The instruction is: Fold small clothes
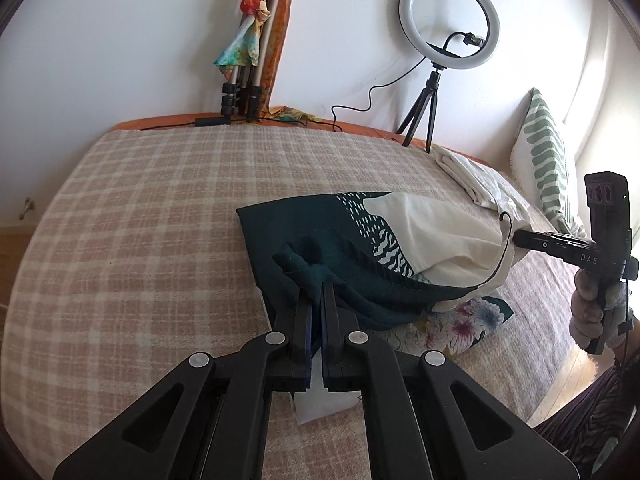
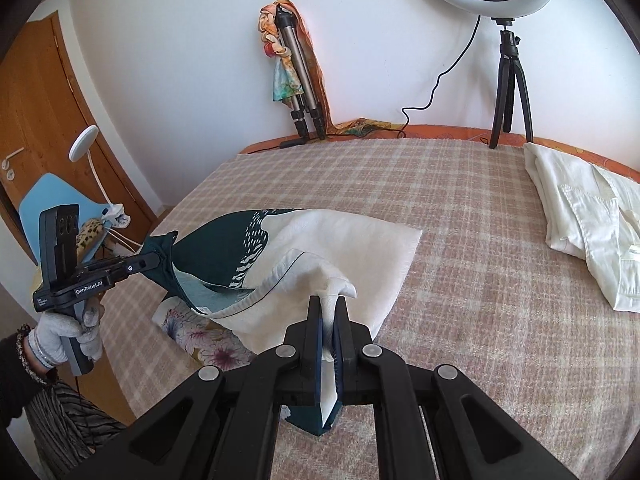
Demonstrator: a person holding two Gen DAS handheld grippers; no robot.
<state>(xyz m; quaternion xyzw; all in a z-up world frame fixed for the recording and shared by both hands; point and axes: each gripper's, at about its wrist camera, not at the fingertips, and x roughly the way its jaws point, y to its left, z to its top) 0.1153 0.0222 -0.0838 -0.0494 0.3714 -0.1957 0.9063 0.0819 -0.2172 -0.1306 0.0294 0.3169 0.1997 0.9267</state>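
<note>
Both grippers hold one cloth (image 1: 360, 232) up over the bed (image 1: 140, 220). The left gripper (image 1: 318, 292) pinches its green corner, and the right gripper (image 2: 330, 312) pinches its white corner. The cloth stretches sideways between them, its far edge on the bed.

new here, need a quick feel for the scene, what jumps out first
A teal and cream garment hangs stretched over the checked bed cover, its teal end pinched in the left hand-held gripper and its cream end in the right hand-held gripper. Behind, a ring light stands at the wall, and white clothes lie on the bed's right.
</note>
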